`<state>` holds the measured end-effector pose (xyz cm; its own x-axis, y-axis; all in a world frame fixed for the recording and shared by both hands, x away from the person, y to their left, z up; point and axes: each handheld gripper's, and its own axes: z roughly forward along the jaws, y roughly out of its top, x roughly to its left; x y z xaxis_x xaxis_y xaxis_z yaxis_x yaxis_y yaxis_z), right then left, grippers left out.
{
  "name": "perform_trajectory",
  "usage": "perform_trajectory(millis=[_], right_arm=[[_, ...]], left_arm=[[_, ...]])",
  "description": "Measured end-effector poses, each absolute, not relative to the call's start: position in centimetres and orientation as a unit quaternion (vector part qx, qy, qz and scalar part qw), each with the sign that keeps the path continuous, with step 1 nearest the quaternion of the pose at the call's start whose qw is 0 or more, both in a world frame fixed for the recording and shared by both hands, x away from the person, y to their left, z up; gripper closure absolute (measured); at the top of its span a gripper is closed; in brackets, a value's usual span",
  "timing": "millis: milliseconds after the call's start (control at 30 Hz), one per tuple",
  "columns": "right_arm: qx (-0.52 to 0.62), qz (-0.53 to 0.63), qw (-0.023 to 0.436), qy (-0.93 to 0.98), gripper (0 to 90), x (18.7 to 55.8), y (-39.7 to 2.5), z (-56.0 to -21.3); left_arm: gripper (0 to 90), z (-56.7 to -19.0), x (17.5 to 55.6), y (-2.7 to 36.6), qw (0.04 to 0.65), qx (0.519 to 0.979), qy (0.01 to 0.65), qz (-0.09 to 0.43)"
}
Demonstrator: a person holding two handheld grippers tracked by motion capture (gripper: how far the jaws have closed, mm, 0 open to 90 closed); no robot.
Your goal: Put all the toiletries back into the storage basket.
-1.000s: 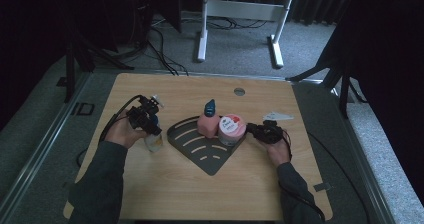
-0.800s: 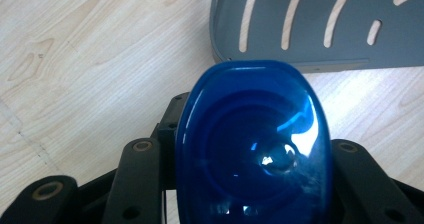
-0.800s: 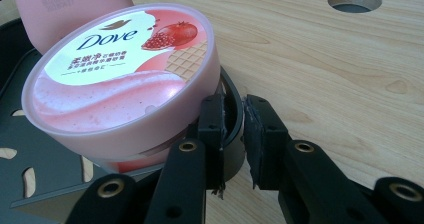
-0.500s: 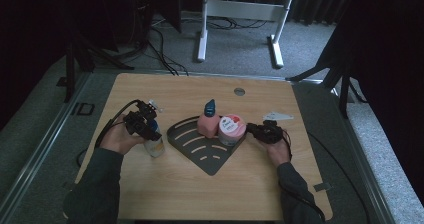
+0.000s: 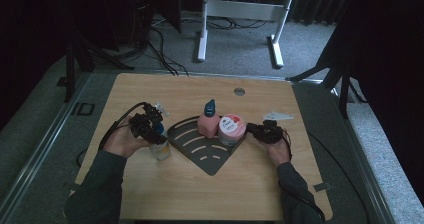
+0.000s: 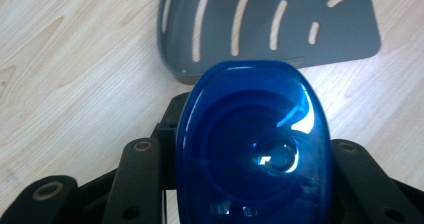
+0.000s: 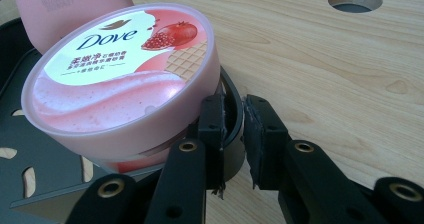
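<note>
A pale bottle (image 5: 161, 148) with a blue cap (image 6: 252, 134) stands on the wooden table just left of a dark grey slotted corner tray (image 5: 200, 151). My left gripper (image 5: 146, 126) is shut on the bottle's top, and the cap bulges between its jaws in the left gripper view. On the tray stand a pink bottle (image 5: 206, 123) with a dark cap and a pink Dove jar (image 7: 125, 79). My right gripper (image 7: 232, 134) is shut on the tray's rim (image 7: 231, 111) right beside the jar (image 5: 231, 128).
A round cable hole (image 5: 239, 91) lies in the table behind the tray, also seen as the hole (image 7: 355, 0) beyond the jar. A white desk frame (image 5: 240, 14) stands on the carpet past the table's far edge. Bare wood lies in front of the tray.
My left hand and gripper have shifted a little toward the near edge, staying at the blue-capped bottle. The right gripper and the tray have not moved.
</note>
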<state>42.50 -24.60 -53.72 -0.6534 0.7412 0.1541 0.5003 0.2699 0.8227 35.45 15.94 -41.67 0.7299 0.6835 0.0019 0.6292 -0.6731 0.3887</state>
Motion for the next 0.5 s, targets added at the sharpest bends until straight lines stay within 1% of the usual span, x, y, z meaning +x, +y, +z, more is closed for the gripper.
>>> perform_trajectory(millis=[500], right_arm=[[0.395, 0.457, 0.132, 0.786, 78.6, 42.5, -24.6, -53.7]], left_arm=[[55.2, -41.6, 34.8, 13.6, 0.193, 0.922, 0.328, 0.064]])
